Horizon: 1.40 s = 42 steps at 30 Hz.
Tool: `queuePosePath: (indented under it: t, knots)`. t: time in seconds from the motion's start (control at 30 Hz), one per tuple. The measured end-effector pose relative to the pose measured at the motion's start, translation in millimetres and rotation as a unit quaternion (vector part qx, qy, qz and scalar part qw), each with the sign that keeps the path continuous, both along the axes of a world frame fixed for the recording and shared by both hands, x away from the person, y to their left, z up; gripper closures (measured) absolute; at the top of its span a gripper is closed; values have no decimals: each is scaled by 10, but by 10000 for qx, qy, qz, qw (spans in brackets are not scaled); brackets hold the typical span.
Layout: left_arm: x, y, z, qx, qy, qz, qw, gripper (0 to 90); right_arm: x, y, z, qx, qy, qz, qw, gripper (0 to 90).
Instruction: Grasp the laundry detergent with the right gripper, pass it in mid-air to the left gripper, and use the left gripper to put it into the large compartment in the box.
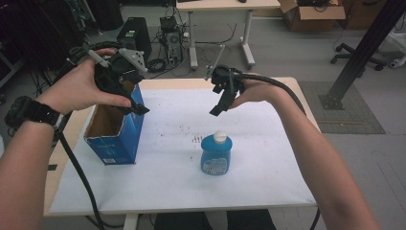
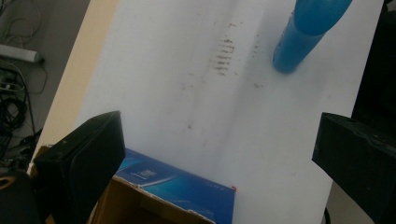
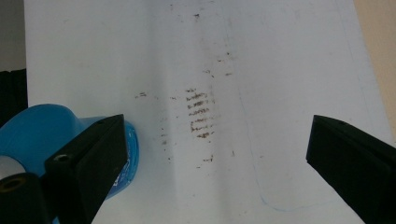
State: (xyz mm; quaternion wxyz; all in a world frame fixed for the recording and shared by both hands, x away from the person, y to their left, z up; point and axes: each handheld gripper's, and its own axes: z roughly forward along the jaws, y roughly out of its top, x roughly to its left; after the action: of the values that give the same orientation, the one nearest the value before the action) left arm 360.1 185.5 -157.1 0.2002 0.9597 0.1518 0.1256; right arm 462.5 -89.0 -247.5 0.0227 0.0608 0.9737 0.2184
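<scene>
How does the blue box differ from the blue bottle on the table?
The blue box is angular cardboard, open-topped, at the table's left; the blue bottle is rounded, closed by a white cap, near the middle. The box is taller and wider than the bottle. Both stand upright, untouched.

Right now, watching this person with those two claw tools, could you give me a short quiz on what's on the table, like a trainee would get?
1. True or false: the blue bottle stands upright.
2. Which gripper hovers over the open blue box: A left, B right?
3. What colour is the bottle's cap?

Key: 1 true. 2 A, the left gripper; the right gripper hangs above the bottle. Both stand open, holding nothing. 3 white.
</scene>
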Motion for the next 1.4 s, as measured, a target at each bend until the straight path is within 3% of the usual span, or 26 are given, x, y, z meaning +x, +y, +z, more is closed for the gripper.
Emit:
queuePosePath:
  t: [0.33, 0.73, 1.1, 1.4]
  knots:
    - [-8, -33, -15, 51, 29, 8, 10000, 29, -2, -74, 72, 162, -38, -48, 9998, 47]
    - [-56, -46, -17, 52, 48, 17, 10000, 29, -150, -247, 255, 587, -184, 33, 9981, 41]
    - [-119, -81, -37, 44, 70, 24, 10000, 29, -400, -613, 348, 1209, -186, 125, 9924, 34]
    - [-155, -105, -92, 29, 113, 14, 9999, 29, -537, -849, 302, 1506, -197, 95, 9884, 30]
